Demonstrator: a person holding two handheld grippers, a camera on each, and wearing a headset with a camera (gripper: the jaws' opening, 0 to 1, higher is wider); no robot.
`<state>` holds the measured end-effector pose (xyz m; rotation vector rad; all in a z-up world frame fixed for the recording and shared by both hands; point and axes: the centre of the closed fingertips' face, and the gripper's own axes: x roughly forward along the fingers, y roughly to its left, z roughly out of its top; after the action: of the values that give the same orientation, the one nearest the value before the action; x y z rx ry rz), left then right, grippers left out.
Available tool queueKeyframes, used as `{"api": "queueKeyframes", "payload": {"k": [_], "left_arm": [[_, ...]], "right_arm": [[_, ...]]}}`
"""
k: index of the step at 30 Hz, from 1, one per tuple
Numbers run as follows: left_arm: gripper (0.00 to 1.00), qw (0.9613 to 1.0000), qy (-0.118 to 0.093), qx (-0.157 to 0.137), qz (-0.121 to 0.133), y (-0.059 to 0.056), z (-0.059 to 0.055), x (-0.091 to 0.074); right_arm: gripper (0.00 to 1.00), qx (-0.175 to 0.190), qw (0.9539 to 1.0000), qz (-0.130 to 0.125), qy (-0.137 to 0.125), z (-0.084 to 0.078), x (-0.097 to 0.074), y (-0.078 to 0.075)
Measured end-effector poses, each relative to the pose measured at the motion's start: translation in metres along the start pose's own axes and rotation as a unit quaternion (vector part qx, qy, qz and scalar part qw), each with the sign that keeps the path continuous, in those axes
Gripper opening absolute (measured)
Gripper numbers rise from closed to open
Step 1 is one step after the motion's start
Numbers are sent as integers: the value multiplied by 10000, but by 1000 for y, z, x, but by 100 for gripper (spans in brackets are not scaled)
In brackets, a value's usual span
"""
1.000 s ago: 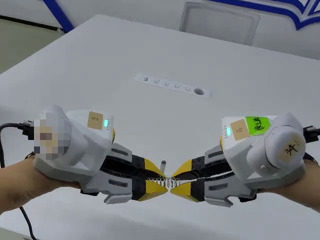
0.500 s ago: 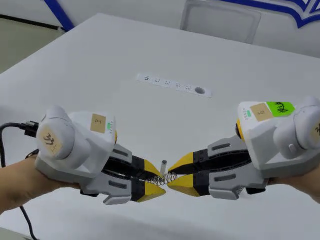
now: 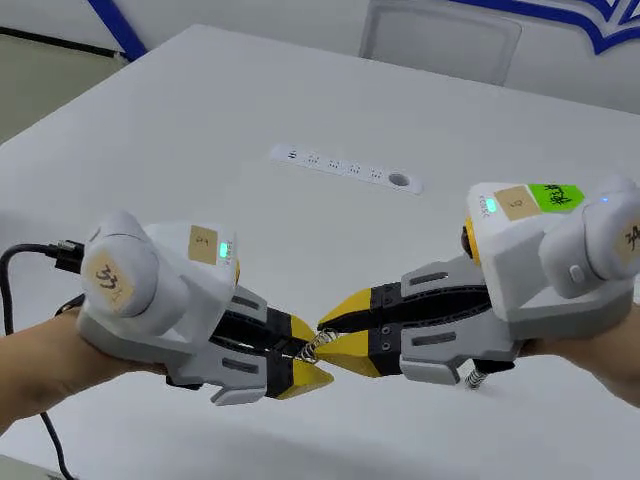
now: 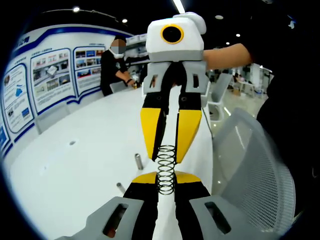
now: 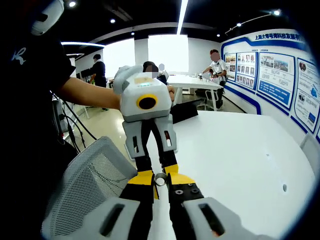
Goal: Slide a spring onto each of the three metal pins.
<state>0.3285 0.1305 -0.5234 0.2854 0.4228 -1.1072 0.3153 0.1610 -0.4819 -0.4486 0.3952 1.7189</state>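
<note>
Silvery and coiled, the spring (image 3: 313, 346) hangs in the air just above the white desk (image 3: 250, 100), bridging the tips of the two grippers, which point at each other nose to nose. The left gripper (image 3: 305, 352) has its yellow-tipped fingers pressed in on the spring's near end; in the left gripper view the coil (image 4: 166, 170) rises from between them towards the gripper opposite. The right gripper (image 3: 325, 335) meets it from the other side with its fingers standing a little apart. The spring's far end sits between their tips, seen end-on as a ring (image 5: 160, 178) in the right gripper view, but whether they press on it cannot be told. On the desk beside the coil, the left gripper view shows a metal pin (image 4: 138, 161) standing upright, and a second pin (image 4: 120, 188) nearer and lower. A second spring (image 3: 478, 377) pokes out from under the right gripper's body. Farther off, a white power strip (image 3: 345, 170) lies flat on the desk, a pale chair (image 3: 440, 40) stands at the far edge, and a mesh chair (image 4: 255, 165) is alongside.
</note>
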Motion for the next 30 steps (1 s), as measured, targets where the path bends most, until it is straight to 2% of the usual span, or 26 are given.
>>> {"api": "queueKeyframes", "payload": {"k": [10, 17, 22, 25, 30], "left_arm": [[11, 9998, -137, -101, 76, 2, 2, 0], [12, 9989, -175, -291, 319, 12, 0, -3], [22, 9980, -6, -327, 536, 22, -9, -9], [28, 9968, -58, -494, 619, 27, -10, -14], [35, 9943, -97, -514, 931, 41, -11, -23]], "right_arm": [[11, 118, 9999, -22, -74, 6, 4, -2], [10, 49, 9997, -241, -6, 7, 6, -9], [10, 61, 9992, -398, -33, 12, 3, -20], [10, 92, 9986, -518, -58, 14, -1, -28], [11, 149, 9967, -800, -5, 12, -8, -47]]}}
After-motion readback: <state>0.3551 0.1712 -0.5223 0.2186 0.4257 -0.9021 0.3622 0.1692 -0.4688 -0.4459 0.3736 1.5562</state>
